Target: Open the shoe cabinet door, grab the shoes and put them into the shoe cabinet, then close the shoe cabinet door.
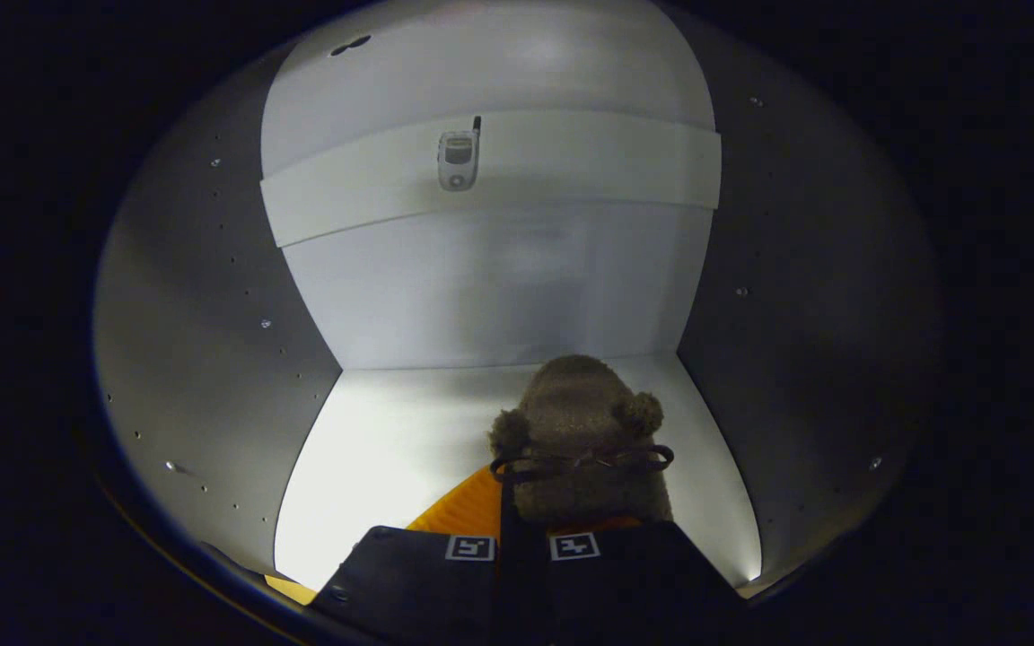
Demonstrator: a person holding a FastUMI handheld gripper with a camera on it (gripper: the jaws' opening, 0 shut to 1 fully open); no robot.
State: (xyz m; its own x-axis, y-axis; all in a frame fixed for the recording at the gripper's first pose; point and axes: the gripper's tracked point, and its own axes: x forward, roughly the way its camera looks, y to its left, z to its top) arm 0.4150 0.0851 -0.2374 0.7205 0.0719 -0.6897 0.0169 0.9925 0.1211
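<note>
I see the shoe cabinet (212,359) interior from within: pale side walls with screw holes, a back panel crossed by a horizontal rail (571,170). On the lit floor lies the slipper (575,422), brown plush with bear ears, spectacles and an orange insole, just ahead of the gripper (522,547). Its jaws stand narrow, pinching the slipper's heel. A small phone-shaped device (458,159) hangs on the rail. No writing is legible.

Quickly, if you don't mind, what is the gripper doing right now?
Gripper: jaws shut on the brown fuzzy bear-faced slipper with orange lining, inside the white shoe cabinet.
</note>
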